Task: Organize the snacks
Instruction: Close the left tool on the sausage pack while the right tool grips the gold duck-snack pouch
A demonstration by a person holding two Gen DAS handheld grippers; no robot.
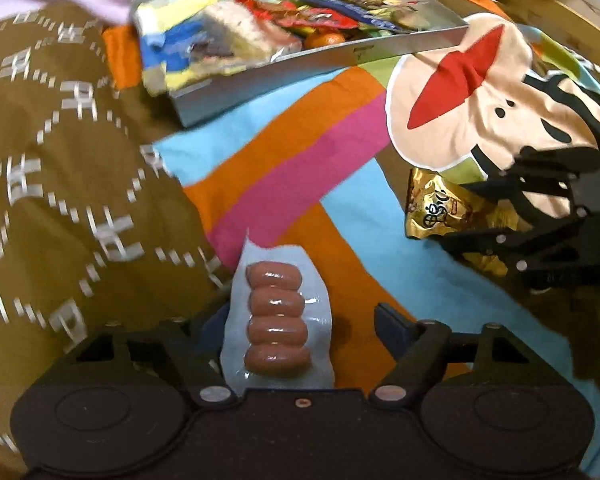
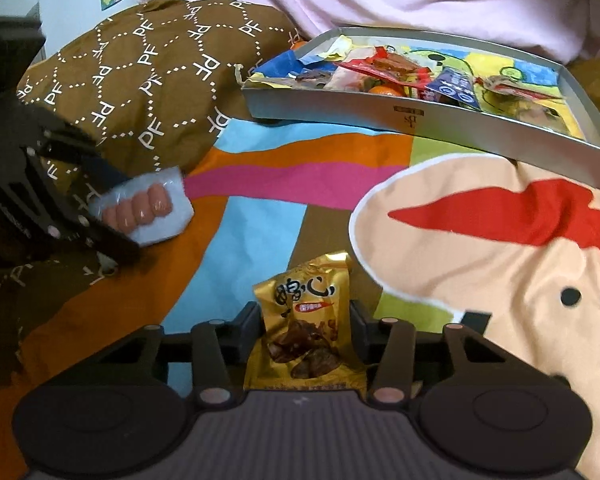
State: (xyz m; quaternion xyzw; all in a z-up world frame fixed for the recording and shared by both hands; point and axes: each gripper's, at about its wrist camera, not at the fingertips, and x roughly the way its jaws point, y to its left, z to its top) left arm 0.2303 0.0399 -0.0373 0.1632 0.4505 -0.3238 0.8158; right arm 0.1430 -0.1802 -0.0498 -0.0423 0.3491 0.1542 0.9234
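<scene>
Left wrist view: the left gripper point(image 1: 300, 320) straddles a clear sausage pack point(image 1: 278, 324) lying on the colourful bedspread point(image 1: 284, 168). Its left finger touches the pack's edge, while the right finger point(image 1: 396, 326) stands apart with bare cloth between, so the jaws are spread and not pinching. Up top, a grey tray point(image 1: 380, 50) of mixed snacks sits on the bedspread, beside a brown cushion point(image 1: 60, 160). At the right, the right gripper point(image 1: 512, 236) closes over a gold packet point(image 1: 440, 212).

Right wrist view: the gold packet point(image 2: 304, 328) lies between the right gripper's point(image 2: 306, 328) two fingers, which press against its sides, pinching it. The packet rests on the bedspread point(image 2: 260, 216), well apart from the tray point(image 2: 420, 120) farther back. At the left, the left gripper point(image 2: 112, 216) stands around the sausage pack point(image 2: 148, 208), next to the cushion point(image 2: 140, 80).
</scene>
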